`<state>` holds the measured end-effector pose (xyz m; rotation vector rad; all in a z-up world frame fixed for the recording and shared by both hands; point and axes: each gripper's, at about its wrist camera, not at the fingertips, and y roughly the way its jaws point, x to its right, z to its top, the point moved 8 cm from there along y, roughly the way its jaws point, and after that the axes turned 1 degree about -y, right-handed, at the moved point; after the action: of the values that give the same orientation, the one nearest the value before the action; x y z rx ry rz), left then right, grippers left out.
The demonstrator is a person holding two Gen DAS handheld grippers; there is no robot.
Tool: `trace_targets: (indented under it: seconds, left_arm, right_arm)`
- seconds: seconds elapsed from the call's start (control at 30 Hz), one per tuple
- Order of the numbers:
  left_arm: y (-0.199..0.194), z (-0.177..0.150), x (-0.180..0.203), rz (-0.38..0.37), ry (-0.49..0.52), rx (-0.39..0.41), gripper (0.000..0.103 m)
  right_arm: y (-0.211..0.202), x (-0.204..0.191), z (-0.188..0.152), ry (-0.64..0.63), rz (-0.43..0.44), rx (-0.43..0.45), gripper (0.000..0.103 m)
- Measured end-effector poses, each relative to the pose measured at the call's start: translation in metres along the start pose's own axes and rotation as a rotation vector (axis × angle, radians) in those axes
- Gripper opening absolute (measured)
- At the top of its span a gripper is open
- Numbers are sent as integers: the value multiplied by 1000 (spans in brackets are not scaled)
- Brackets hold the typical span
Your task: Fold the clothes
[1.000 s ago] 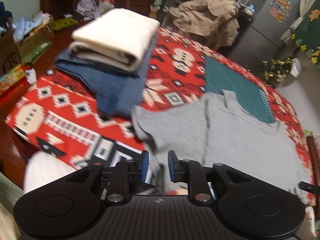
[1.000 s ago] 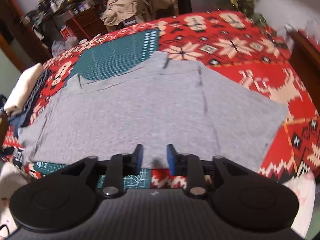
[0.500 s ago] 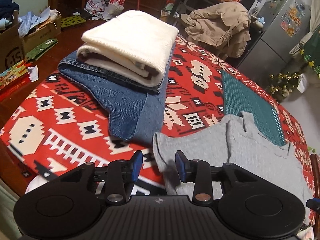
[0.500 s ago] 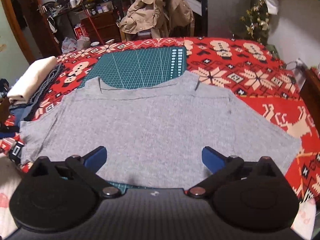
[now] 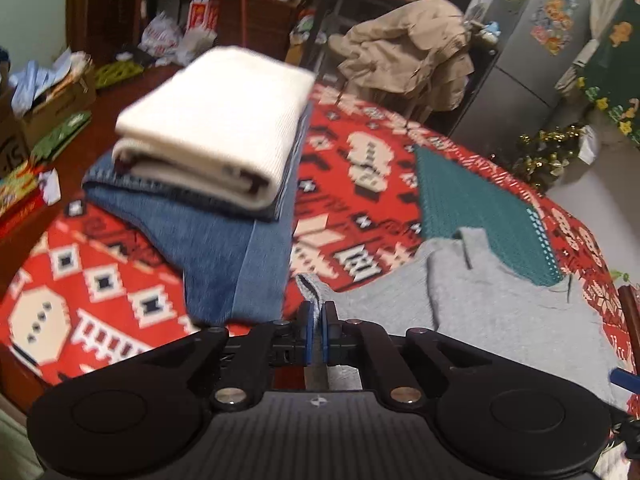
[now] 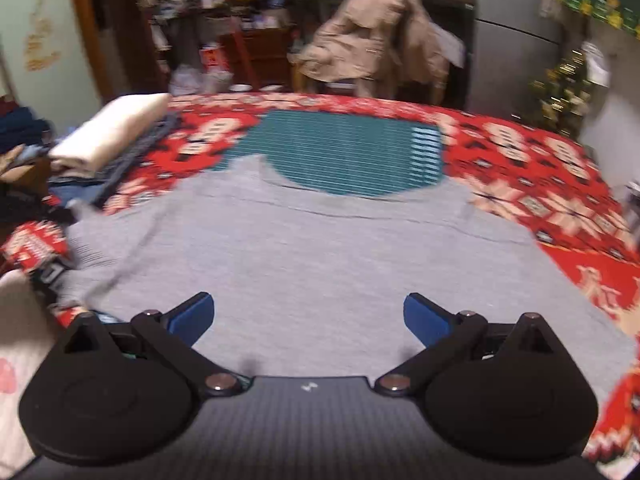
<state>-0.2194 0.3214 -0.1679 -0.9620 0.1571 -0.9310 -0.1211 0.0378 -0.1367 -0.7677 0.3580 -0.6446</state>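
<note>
L gripper (image 5: 316, 312): blue pads nearly together, clenched on the sleeve edge of the grey T-shirt (image 5: 500, 312); the fabric runs into the thin gap between them. R gripper (image 6: 308, 316): jaws spread wide, nothing between, fingers (image 6: 192, 316) low over the shirt's lower part; contact w/ cloth not clear.

Grey T-shirt lies spread flat on the red patterned tablecloth (image 6: 560, 168), neckline away from the R cam, overlapping the near edge of a green cutting mat (image 6: 344, 156). Its left sleeve reaches toward the table's left side, where the L gripper has it.

Just beside that sleeve, to its left: folded blue jeans (image 5: 232, 256), w/ a folded cream garment (image 5: 216, 132) stacked on top. Same stack shows at far left in the R view.

Beyond the table: tan jacket (image 5: 412, 56) draped over a chair, grey fridge (image 5: 532, 52) w/ stickers, cardboard box (image 5: 56, 100) on the floor at left. Both views motion-blurred.
</note>
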Motion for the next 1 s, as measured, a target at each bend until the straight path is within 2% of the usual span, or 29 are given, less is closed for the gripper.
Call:
trace_targets:
  seconds: [0.1, 0.17, 0.2, 0.27, 0.43, 0.6, 0.8, 0.83, 0.87, 0.93, 1.0]
  left_arm:
    - [1, 7, 2, -4, 46, 2, 4]
    - [1, 12, 4, -6, 77, 4, 4]
    - [1, 14, 5, -7, 92, 4, 4]
    - [1, 19, 6, -10, 123, 6, 4]
    - [12, 14, 0, -23, 143, -15, 4]
    - [17, 12, -8, -52, 130, -26, 4]
    - [21, 12, -12, -83, 128, -23, 4]
    - [22, 12, -12, -86, 128, -22, 4]
    - [22, 12, -13, -90, 129, -20, 4]
    - [22, 12, -13, -93, 127, -15, 4]
    - [22, 12, -14, -95, 124, -11, 4]
  right_arm:
    - [10, -32, 6, -55, 69, -1, 91]
    - [17, -54, 10, -91, 115, -2, 70]
    - [20, -66, 12, -111, 140, -4, 64]
    - [29, -101, 14, -164, 206, -15, 41]
    - [45, -174, 12, -285, 331, -30, 22]
    - [63, -211, 7, -369, 358, -56, 19]
    - [83, -217, -3, -378, 346, -102, 19]
    - [83, -217, -3, -382, 340, -93, 18]
    - [83, -216, -3, -385, 334, -83, 7]
    - [80, -213, -2, -371, 334, -77, 2]
    - [75, -209, 0, -340, 344, -78, 2]
